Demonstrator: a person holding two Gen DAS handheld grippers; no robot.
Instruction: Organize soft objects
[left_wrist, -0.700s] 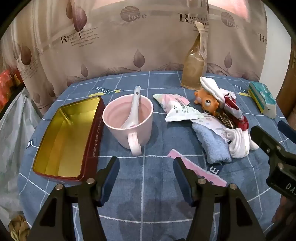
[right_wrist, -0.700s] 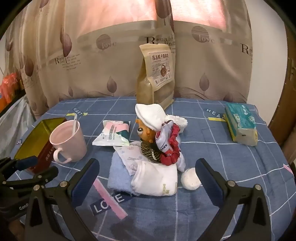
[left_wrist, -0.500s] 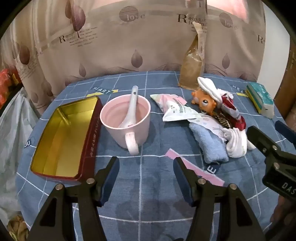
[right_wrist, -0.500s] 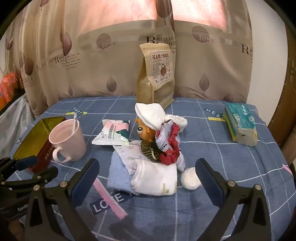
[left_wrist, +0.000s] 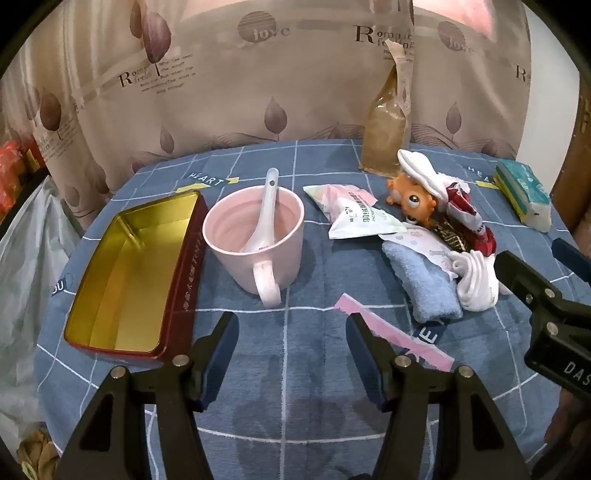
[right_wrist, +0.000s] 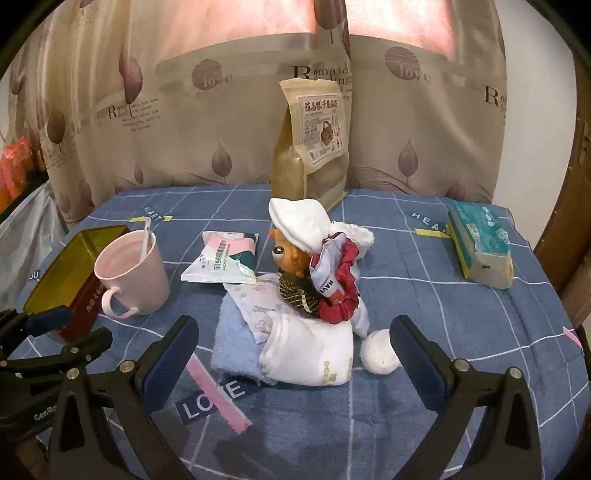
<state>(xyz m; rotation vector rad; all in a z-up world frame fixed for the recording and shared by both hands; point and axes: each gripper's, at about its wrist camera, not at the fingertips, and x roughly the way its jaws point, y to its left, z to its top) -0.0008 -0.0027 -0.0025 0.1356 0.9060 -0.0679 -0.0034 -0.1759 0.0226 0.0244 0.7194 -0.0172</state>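
Observation:
A heap of soft things lies mid-table: a folded blue towel (right_wrist: 236, 343), rolled white socks (right_wrist: 310, 350), a red scrunchie (right_wrist: 341, 291), a white cloth (right_wrist: 299, 221) over an orange toy (right_wrist: 290, 256), and a white puff (right_wrist: 380, 350). The heap also shows in the left wrist view, with the towel (left_wrist: 424, 284) and the socks (left_wrist: 476, 284). An open red tin with a gold inside (left_wrist: 125, 277) lies at the left. My right gripper (right_wrist: 291, 354) is open, just in front of the socks. My left gripper (left_wrist: 291, 343) is open and empty, in front of the pink mug (left_wrist: 255, 240).
The pink mug holds a white spoon (left_wrist: 264, 210). A flat packet (right_wrist: 221, 262) lies behind the heap. A tall kraft bag (right_wrist: 314, 136) stands at the back. A tissue pack (right_wrist: 480, 243) lies at the right. A curtain hangs behind the round table.
The left gripper has drawn back and a little left, so the mug and tin sit slightly farther off. The right gripper has hardly moved. Both stay open.

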